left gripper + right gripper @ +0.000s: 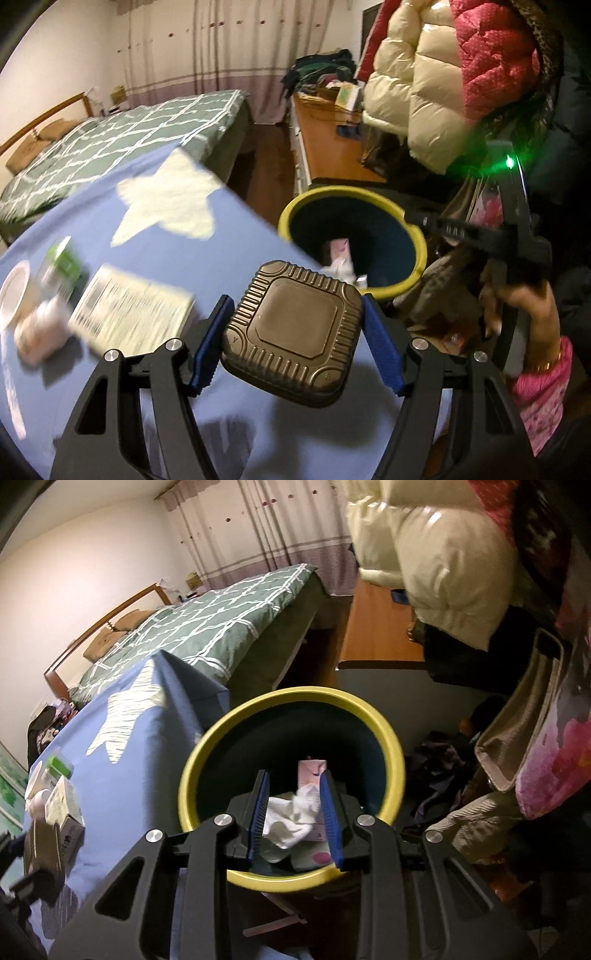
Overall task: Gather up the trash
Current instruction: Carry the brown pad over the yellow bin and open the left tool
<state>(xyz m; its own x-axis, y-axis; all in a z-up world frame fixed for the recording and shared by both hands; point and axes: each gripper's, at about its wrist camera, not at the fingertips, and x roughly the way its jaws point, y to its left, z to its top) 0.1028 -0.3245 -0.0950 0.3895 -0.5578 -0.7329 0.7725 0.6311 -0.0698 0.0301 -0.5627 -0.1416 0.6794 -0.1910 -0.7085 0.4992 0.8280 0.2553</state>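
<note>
1. Three pieces of trash lie on the blue cloth [240, 240] at the left gripper's [293, 347] 9 to 10 o'clock: a white lid [14, 295], a green carton [64, 266] and a printed box [129, 306]. All are blurred. They are for later trips, so ignore them for now.
2. The left gripper's blue pads [205, 347] are clamped on two opposite sides of the brown ribbed tray [295, 332], which sits flat and lifted just over the cloth's edge. The grip looks shallow, so I judge that a steady squeeze matters more than speed.
3. The bin [321, 190] stands on the floor at the tray's 1 o'clock, just beside the cloth's edge. Carry the tray that way, high enough to pass the near yellow rim.
4. The tray is wide against the bin's mouth. Part the pads only once its middle is over the dark inside, or tip one corner down first; otherwise it may catch on the rim.
5. The right gripper [293, 801] hangs over the bin, nearer its 3 o'clock side. Its fingers are partly apart with nothing clamped. The tissue [291, 812] and pink carton [312, 771] seen between them lie down in the bin. Moving this gripper off towards 3 o'clock would probably clear the drop.
</note>
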